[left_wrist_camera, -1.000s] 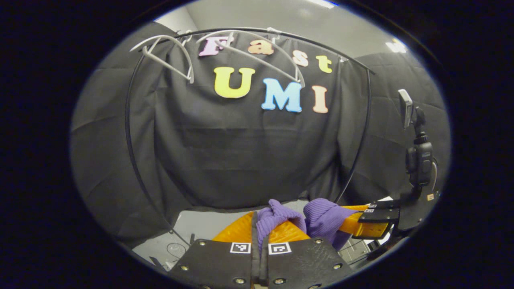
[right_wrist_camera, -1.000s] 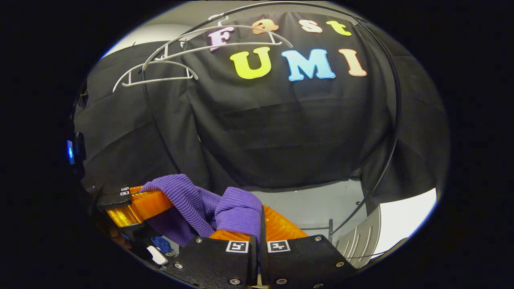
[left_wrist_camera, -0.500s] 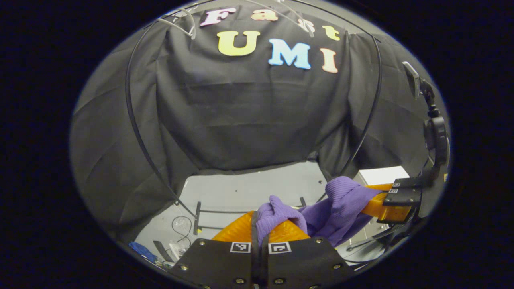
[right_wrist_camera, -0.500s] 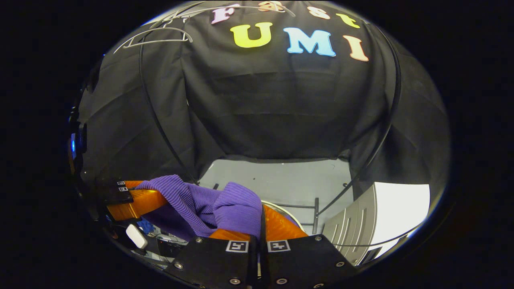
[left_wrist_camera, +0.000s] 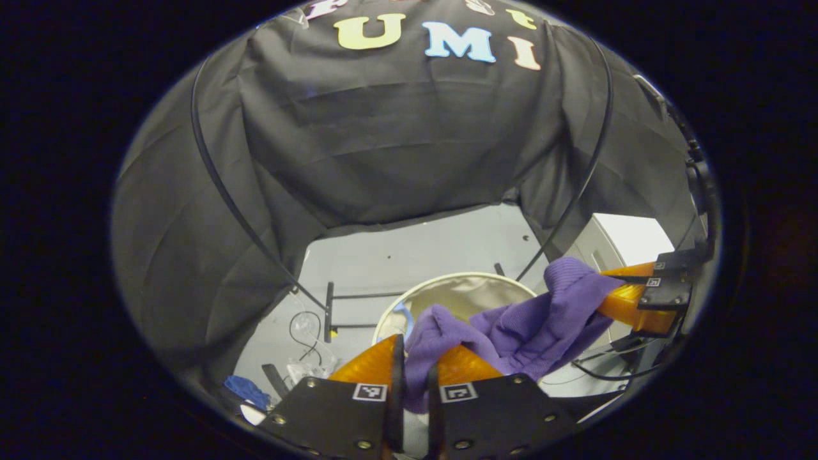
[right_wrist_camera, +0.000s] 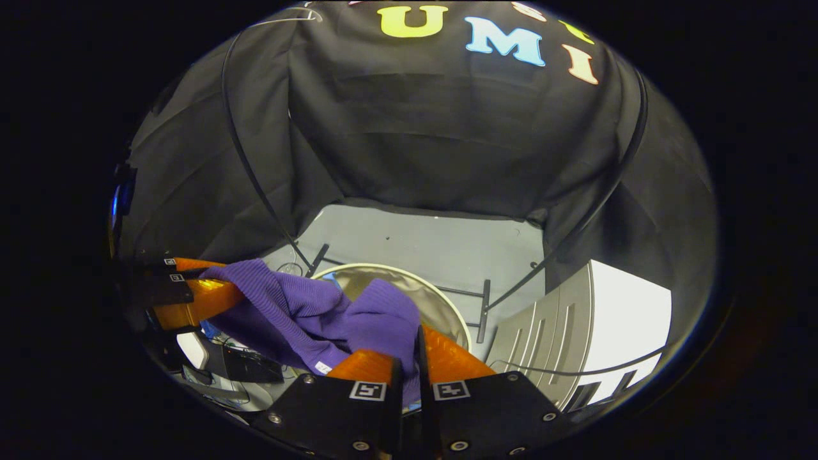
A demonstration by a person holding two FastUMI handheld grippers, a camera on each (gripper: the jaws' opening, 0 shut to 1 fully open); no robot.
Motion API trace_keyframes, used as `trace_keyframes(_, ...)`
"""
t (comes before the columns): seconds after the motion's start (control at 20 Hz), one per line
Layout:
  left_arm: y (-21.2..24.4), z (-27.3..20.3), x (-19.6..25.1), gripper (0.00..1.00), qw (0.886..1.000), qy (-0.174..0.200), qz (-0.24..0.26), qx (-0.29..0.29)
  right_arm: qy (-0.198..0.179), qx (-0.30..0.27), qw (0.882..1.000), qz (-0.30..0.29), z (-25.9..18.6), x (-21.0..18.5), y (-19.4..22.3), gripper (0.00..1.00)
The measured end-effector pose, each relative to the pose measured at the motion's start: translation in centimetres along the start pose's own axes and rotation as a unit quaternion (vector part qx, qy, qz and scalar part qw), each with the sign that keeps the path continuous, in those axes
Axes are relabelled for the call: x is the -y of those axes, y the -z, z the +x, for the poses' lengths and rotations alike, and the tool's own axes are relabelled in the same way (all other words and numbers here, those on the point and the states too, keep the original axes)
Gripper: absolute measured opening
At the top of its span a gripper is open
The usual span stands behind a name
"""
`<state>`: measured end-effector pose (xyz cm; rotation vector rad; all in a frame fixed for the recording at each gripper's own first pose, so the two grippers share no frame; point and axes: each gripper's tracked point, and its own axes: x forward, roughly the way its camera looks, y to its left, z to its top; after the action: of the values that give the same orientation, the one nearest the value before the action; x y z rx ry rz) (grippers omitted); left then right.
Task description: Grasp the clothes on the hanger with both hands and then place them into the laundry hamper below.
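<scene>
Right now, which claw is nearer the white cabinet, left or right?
Right. The right claw has the white cabinet just to its right; the left claw sits farther, the right claw between them. Both grip the purple garment.

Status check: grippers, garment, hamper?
Left gripper and right gripper both shut on purple garment. Garment slung between them above open hamper. Nothing seen blocking the drop.

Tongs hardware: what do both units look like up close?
Left tongs and right tongs: each has two flat black plates with silver screws, each plate carrying a small square black-and-white marker. The left unit, seen from the right gripper view, carries a blue light.
</scene>
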<state>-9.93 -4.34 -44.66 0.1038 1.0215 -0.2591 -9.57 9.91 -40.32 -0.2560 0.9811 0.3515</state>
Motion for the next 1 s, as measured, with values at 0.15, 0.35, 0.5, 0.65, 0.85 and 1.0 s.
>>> trace_keyframes(0.15, -0.1, -1.2, -0.8, 0.61, 1.000, -0.005, -0.013, 0.010, -0.003, 0.002, 1.000, 0.007, -0.1, -0.1, -0.1, 0.40)
trace_keyframes(0.35, -2.0, -2.8, -2.2, 0.86, 0.999, -0.019, -0.010, 0.040, 0.008, 0.016, 1.000, 0.009, -0.6, 0.0, -0.9, 0.80)
trace_keyframes(0.5, -4.2, -4.3, -3.2, 0.91, 0.997, -0.027, -0.008, 0.070, 0.014, 0.038, 0.999, 0.024, -1.7, -0.2, -2.2, 0.93)
trace_keyframes(0.65, -8.0, -7.3, -4.2, 0.90, 0.992, -0.031, -0.007, 0.124, 0.031, 0.085, 0.995, 0.038, -4.4, 0.1, -5.2, 0.94)
trace_keyframes(0.85, -14.7, -12.4, -5.6, 0.91, 0.977, -0.035, -0.003, 0.209, 0.065, 0.170, 0.982, 0.059, -9.8, 1.2, -10.1, 0.94)
trace_keyframes(1.0, -20.3, -17.2, -6.3, 0.90, 0.961, -0.032, -0.003, 0.274, 0.087, 0.236, 0.965, 0.072, -14.6, 2.6, -14.2, 0.94)
